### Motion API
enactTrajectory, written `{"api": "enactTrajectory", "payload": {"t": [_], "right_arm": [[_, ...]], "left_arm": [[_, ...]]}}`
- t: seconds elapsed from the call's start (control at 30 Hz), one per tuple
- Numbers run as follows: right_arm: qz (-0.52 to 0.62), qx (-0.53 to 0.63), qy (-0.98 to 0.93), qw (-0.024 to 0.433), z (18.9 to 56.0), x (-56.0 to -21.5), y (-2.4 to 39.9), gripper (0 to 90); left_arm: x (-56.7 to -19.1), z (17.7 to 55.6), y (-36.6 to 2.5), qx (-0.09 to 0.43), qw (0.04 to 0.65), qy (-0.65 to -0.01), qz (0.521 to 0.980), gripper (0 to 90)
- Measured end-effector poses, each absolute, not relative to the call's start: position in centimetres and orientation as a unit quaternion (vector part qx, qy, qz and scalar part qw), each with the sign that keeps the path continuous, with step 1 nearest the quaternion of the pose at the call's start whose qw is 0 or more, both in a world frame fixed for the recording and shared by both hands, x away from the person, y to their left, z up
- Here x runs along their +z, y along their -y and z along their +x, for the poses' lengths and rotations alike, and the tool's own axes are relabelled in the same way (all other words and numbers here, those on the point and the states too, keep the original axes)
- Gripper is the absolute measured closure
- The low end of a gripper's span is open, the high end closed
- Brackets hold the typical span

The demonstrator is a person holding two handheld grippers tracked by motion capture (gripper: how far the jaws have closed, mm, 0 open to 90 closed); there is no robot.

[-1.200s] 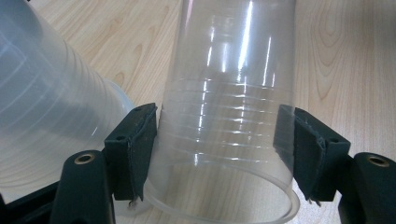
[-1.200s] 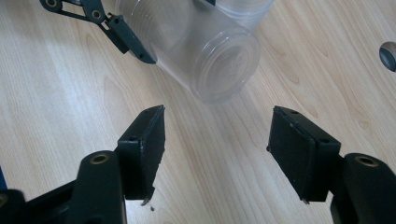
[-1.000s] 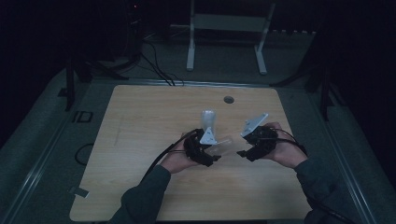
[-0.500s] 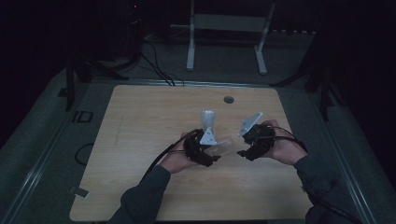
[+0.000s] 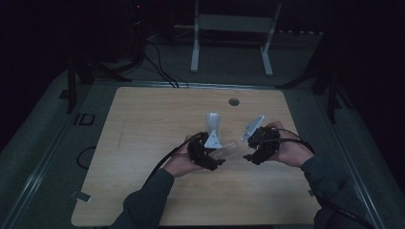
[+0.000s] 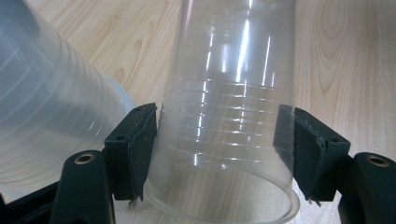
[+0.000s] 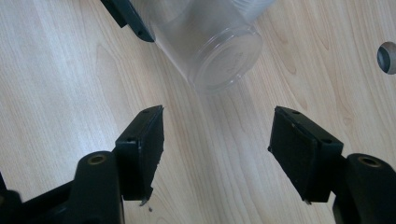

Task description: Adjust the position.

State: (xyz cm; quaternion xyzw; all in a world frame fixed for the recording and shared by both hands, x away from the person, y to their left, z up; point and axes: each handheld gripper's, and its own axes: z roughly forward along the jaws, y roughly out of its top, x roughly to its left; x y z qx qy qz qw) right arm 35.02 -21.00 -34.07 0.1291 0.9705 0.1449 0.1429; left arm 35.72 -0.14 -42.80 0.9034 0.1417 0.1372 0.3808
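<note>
Spanning most of the high view, a pale wooden table (image 5: 143, 143) sits under dim light, with a small round grey grommet (image 5: 233, 101) near its far edge. Person's forearms in dark sleeves enter from the bottom. Left gripper (image 5: 217, 157) and right gripper (image 5: 248, 155) face each other near the table's middle, close together but apart.

Left gripper (image 6: 215, 154): jaws closed on a clear plastic cup (image 6: 229, 116), pads pressing both sides of its ribbed wall just above the rim. Cup held off the table, base pointing toward the right gripper. A second clear cup (image 6: 42, 107) shows just beside it, touching the outside of one jaw; whether it stands or lies, cannot tell.

Right gripper (image 7: 215, 140): jaws wide, nothing between them, bare tabletop below. Held cup's base (image 7: 224, 56) lies just ahead of its fingertips, not touching.
</note>
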Motion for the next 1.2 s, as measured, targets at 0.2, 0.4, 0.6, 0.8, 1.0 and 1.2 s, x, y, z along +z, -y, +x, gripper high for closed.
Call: {"api": "enactTrajectory", "payload": {"t": [0.2, 0.4, 0.6, 0.8, 1.0, 1.2], "right_arm": [[0.120, 0.133, -0.973, 0.145, 35.0, -33.9, 20.8, 35.0], [0.112, 0.127, -0.975, 0.144, 35.0, -33.9, 20.7, 35.1], [0.107, 0.116, -0.977, 0.143, 34.9, -34.0, 20.5, 35.0], [0.100, 0.110, -0.978, 0.144, 35.0, -33.9, 20.2, 35.0], [0.094, 0.106, -0.979, 0.145, 34.9, -33.8, 19.9, 34.2], [0.080, 0.093, -0.982, 0.144, 34.8, -33.9, 19.6, 33.6]], "left_arm": [[-42.9, 35.6, 0.3, 0.136, 0.380, -0.140, 0.904, 30.9], [-43.1, 35.4, 0.5, 0.141, 0.370, -0.132, 0.909, 31.0], [-43.2, 35.3, 0.8, 0.142, 0.366, -0.128, 0.911, 31.0], [-43.2, 35.3, 0.8, 0.143, 0.364, -0.127, 0.911, 31.0], [-43.2, 35.3, 0.8, 0.143, 0.364, -0.126, 0.912, 31.0], [-43.3, 35.1, 1.0, 0.150, 0.357, -0.120, 0.914, 31.0]]}}
